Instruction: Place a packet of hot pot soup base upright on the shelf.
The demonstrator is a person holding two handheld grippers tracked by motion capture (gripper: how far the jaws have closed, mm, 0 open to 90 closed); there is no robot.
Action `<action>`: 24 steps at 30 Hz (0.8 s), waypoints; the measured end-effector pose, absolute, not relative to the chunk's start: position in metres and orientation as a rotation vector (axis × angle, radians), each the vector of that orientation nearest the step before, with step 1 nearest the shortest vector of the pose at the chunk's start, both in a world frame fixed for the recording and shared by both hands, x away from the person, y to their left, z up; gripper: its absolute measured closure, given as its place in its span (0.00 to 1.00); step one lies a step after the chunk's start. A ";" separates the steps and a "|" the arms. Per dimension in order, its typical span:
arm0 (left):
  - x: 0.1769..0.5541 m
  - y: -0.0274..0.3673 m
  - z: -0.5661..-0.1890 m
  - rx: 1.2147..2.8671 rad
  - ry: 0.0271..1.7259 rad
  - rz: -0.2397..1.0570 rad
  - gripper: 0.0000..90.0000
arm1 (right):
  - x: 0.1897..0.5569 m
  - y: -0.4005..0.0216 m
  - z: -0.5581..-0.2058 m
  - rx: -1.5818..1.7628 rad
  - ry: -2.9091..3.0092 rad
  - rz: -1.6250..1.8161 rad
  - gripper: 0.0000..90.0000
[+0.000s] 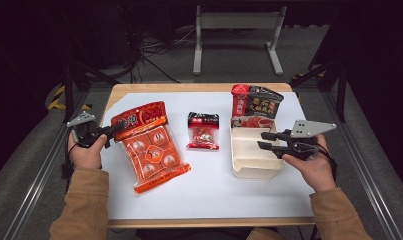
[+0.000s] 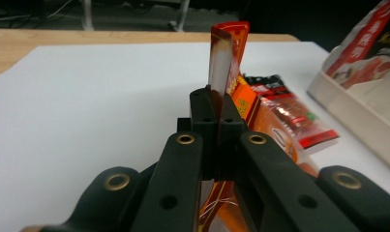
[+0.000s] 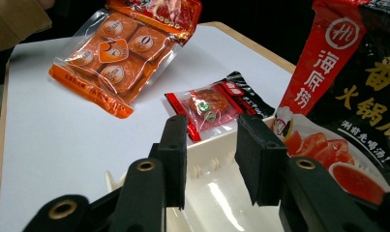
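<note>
Reaching in from the lower frame, the left gripper (image 1: 115, 130) pinches the orange packet's (image 1: 151, 147) top-left edge, while the right gripper (image 1: 263, 140), jaws parted and empty, hovers over the cream tray (image 1: 249, 162); centre lies a small red pouch (image 1: 203, 131), and upper right a dark red bag (image 1: 255, 106).

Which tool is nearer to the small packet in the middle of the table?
Left, slightly. The left tool grips the orange pack left of the small packet; the right tool hangs over the tray, to its right.
</note>
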State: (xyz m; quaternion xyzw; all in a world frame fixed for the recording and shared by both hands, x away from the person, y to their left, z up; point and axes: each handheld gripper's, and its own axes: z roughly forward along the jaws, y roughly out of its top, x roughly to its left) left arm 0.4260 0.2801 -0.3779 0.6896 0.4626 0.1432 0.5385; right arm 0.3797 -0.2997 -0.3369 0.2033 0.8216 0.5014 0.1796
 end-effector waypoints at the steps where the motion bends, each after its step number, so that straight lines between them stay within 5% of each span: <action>1: 0.424 0.279 -0.374 1.636 1.086 0.342 1.00 | 0.379 -0.300 -0.335 0.574 2.320 1.416 0.72; 24: 0.382 0.240 -0.313 1.646 0.829 0.370 1.00 | 0.375 -0.286 -0.316 0.507 2.308 1.432 0.73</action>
